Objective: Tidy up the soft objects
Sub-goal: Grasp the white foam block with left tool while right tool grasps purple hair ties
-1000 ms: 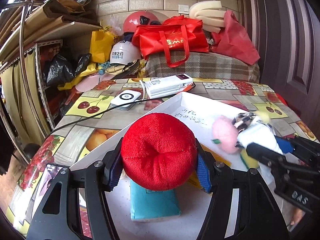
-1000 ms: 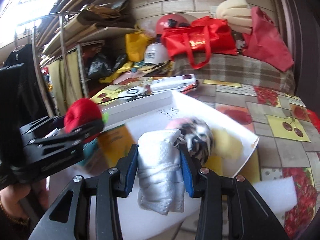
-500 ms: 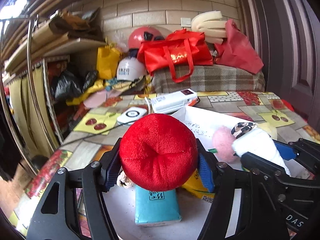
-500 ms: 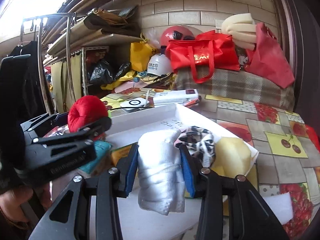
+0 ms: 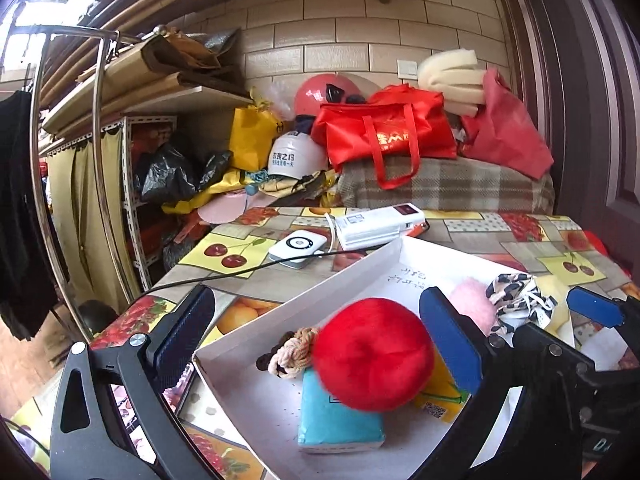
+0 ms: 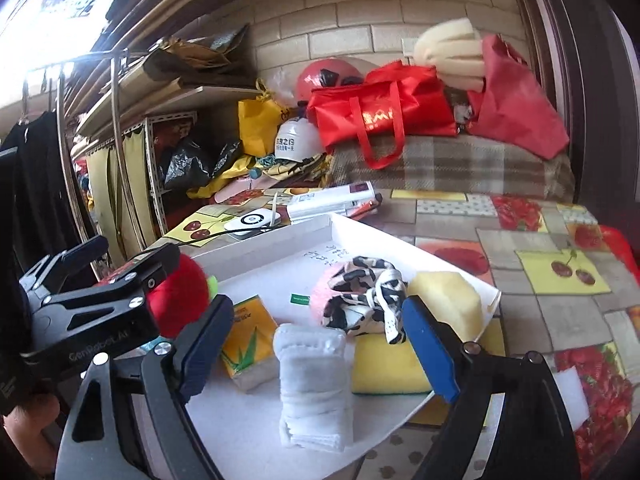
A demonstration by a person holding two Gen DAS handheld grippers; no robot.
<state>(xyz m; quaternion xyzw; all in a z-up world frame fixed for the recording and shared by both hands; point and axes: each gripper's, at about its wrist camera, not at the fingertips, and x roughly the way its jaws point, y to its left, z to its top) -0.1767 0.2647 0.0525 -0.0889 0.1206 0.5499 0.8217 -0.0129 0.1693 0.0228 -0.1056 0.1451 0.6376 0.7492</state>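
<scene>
A white tray lies on the fruit-patterned table. My left gripper is open; the red plush ball lies free between its jaws, on a teal tissue pack. My right gripper is open; the rolled white towel rests in the tray between its jaws. The tray also holds a braided rope knot, a yellow tissue pack, a pink plush ball, a leopard-print cloth and yellow sponges.
A power bank, a small white device and a black cable lie behind the tray. Bags, helmets and a plaid bundle crowd the back. A metal rack stands left. White foam lies right of the tray.
Both grippers have opened. The red plush ball dropped from the left gripper onto the teal pack, and the white towel left the right gripper and lies in the tray.
</scene>
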